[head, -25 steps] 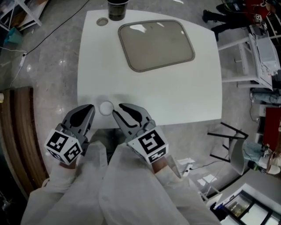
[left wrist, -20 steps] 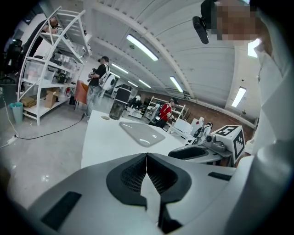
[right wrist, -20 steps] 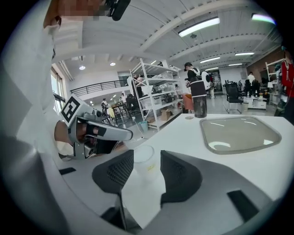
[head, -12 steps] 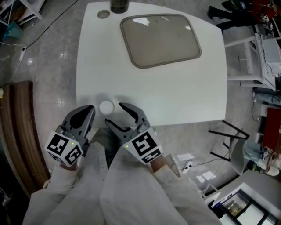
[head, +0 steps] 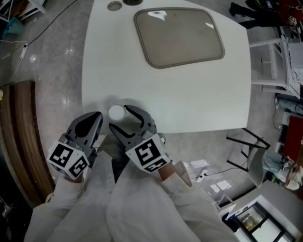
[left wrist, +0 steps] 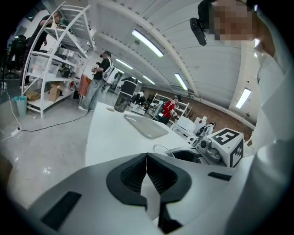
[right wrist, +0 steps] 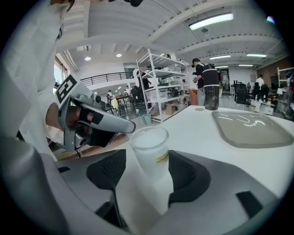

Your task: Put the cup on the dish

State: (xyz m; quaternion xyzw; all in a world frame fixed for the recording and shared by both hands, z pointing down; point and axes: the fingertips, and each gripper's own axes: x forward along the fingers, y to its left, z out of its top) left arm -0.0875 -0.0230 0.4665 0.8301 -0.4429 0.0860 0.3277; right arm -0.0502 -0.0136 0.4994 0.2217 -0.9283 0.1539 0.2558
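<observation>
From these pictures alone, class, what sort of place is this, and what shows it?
Probably a large workshop or lab hall, not a home. Open white shelving racks stand on the floor, long strip lights run overhead, and several people stand about in the background.

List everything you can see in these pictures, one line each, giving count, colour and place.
table: one, white, middle of the head view.
dish: one, grey-beige, far half of the table.
cup: one, frosted white, upright near the table's near edge.
tumbler: one, dark, table's far edge.
disc: one, small, grey, beside the tumbler.
shelf rack: one, white, beyond the table.
sleeves: two, white, bottom of the head view.
left claw: one, grey, shut and empty, left of the cup.
right claw: one, grey, jaws just been opening, apart around the cup.
</observation>
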